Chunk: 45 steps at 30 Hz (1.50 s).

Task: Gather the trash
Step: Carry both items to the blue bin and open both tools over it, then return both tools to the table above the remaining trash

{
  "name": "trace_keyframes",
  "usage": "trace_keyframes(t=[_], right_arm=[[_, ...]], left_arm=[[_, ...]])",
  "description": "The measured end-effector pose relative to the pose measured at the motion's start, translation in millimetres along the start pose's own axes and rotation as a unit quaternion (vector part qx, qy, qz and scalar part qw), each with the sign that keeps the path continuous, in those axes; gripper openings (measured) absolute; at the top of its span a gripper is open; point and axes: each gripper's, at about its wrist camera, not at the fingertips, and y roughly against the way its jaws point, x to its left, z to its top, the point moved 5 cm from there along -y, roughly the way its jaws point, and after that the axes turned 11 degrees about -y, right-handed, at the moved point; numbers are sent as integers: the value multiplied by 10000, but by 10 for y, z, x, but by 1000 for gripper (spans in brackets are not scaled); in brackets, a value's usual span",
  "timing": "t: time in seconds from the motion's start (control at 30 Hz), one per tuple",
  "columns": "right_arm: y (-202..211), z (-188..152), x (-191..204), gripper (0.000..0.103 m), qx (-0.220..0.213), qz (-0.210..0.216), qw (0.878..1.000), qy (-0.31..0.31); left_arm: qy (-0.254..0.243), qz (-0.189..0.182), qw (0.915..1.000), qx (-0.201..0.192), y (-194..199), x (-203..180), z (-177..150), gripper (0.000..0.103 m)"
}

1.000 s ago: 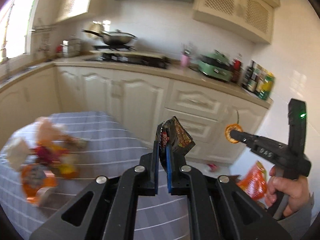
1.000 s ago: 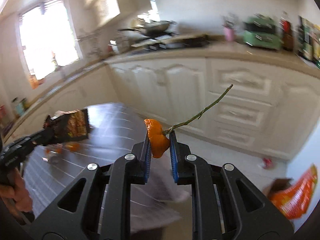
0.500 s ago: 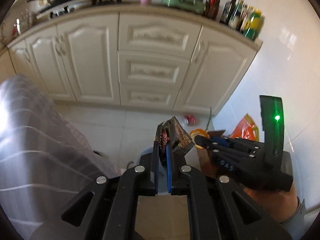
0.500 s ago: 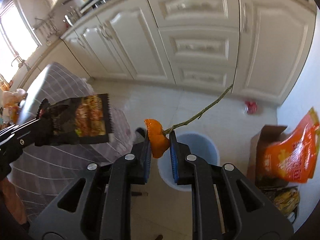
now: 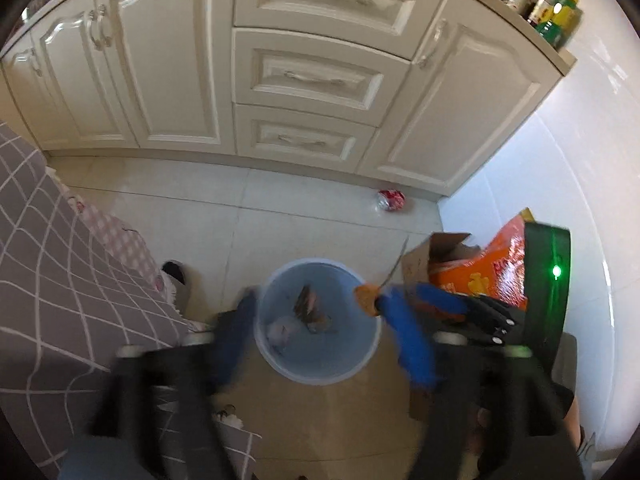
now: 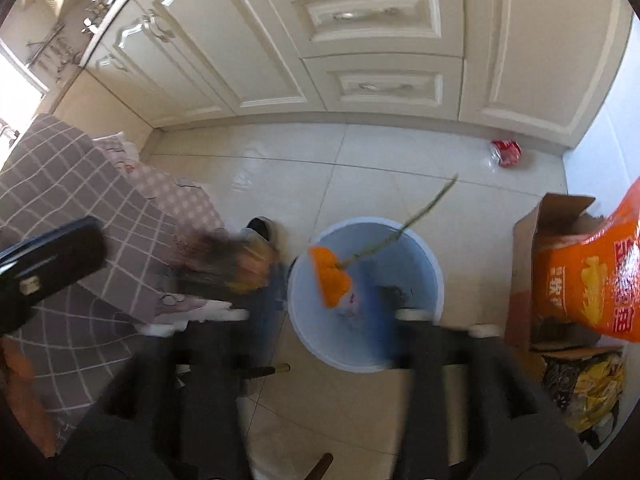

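You're right at the drop step here. Both claws hang over the pale blue trash bin [image 5: 318, 320], and both have just been opening.

Your left gripper [image 5: 320, 336] has its jaws spread wide with nothing between them; the dark snack wrapper [image 5: 310, 308] it let go of is already down in the bin, though it's blurred, so I can't say whether it has landed yet.

Your right gripper [image 6: 328, 312] is spread too, and the orange peel on its twig [image 6: 330, 278] is loose between the blue pads over the bin's left side, apparently falling in.

Next move, I'd guess: lift both claws clear and swing left to the checked tablecloth [image 5: 60, 280] for more. There's also a crushed red can [image 5: 391, 199] on the far floor by the cabinets [image 5: 304, 76], well apart from the bin, so you'd need a low reach there.
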Motion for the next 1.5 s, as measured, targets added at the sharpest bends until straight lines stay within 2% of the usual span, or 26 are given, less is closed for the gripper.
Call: trace_keyframes(t=[0.17, 0.23, 0.33, 0.57, 0.87, 1.27, 1.5], right_arm=[[2, -36, -60, 82, 0, -57, 10000, -74], [36, -47, -69, 92, -42, -92, 9999, -97], [112, -60, -71, 96, -122, -151, 9997, -172], [387, -63, -11, 97, -383, -109, 9986, -338], [1033, 8, 302, 97, -959, 83, 9951, -243], [2020, 7, 1144, 97, -1798, 498, 9823, 169], [2508, -125, 1721, 97, -2222, 840, 9706, 395]], left_arm=[[154, 25, 9999, -33, 58, 64, -5, 80], [122, 90, 9998, -92, 105, 46, 1, 83], [51, 238, 9996, -167, 192, 17, 1, 90], [150, 269, 9988, -386, 522, -9, 1, 92], [-23, 221, 9947, -1004, 1259, -151, 36, 92], [-79, 474, 9814, -1860, 2387, 13, -105, 92], [-43, 788, 9658, -2470, 3151, 241, -280, 94]])
